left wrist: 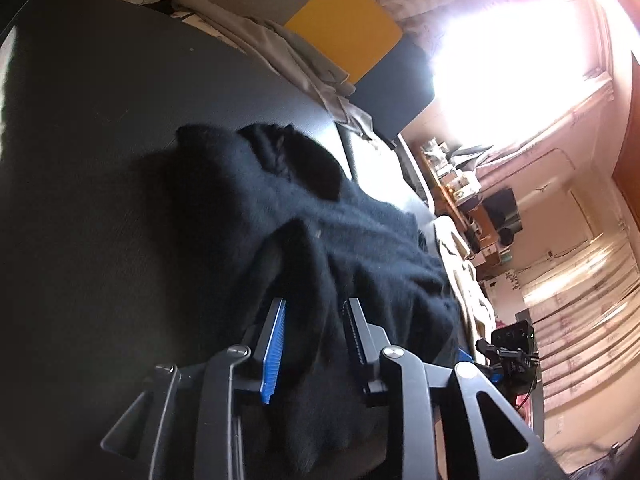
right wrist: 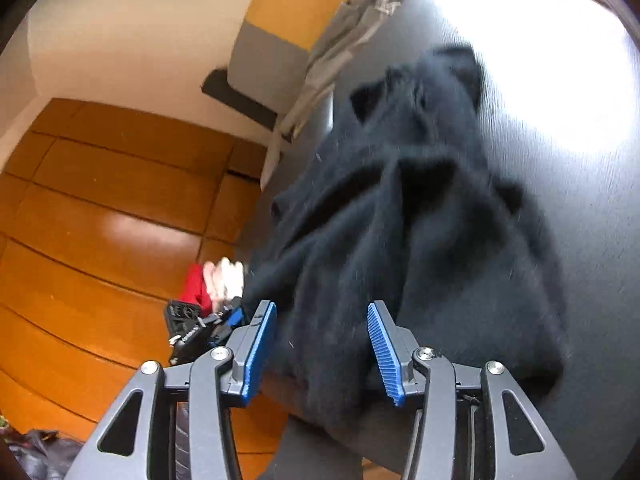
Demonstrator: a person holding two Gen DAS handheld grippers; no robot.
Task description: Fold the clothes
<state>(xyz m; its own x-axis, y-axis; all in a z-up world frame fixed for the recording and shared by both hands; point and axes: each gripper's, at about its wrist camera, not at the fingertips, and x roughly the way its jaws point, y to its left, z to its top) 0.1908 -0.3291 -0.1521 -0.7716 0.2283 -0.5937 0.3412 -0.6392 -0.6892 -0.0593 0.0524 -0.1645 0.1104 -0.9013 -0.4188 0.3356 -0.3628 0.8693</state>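
A black knitted garment (left wrist: 320, 220) lies bunched on a dark table (left wrist: 100, 120), one end hanging over the table's near edge. My left gripper (left wrist: 316, 308) stands open, a fold of the garment lying loose between its blue pads (left wrist: 274, 344). In the right wrist view the same garment (right wrist: 420, 200) spreads over the table (right wrist: 580, 220). My right gripper (right wrist: 320, 310) is open too; cloth sits between its pads (right wrist: 384, 352) without being pinched. A hand (right wrist: 224, 276) on the other gripper shows at the garment's left edge.
A beige cloth (left wrist: 280, 52) lies crumpled at the table's far side, beside a yellow and grey chair back (left wrist: 344, 28). Wooden floor (right wrist: 100, 220) runs left of the table. A bright window (left wrist: 500, 60) glares. A dark bag (right wrist: 36, 452) sits on the floor.
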